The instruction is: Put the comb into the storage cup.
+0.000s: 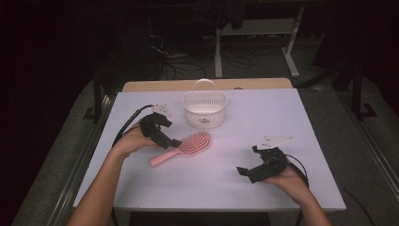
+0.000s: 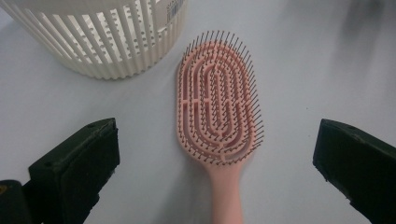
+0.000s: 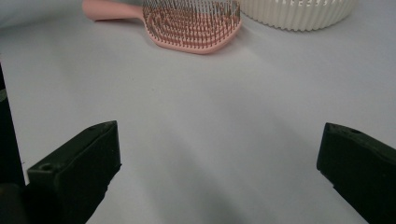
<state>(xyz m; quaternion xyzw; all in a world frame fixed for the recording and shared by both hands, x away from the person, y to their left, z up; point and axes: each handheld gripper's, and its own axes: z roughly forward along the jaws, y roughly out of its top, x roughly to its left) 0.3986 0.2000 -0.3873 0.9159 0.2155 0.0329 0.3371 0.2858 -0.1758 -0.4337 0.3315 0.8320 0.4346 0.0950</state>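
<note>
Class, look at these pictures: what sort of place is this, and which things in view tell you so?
Probably a lab or recording workspace, not a home. A white table holds just a pink hairbrush and a white basket; cables trail over the dark floor behind, beside a desk frame.

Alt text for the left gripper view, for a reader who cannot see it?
A pink hairbrush lies bristles up on the white table, centred between the open left claw. A white slatted basket stands beyond it, apart from the brush.
</note>
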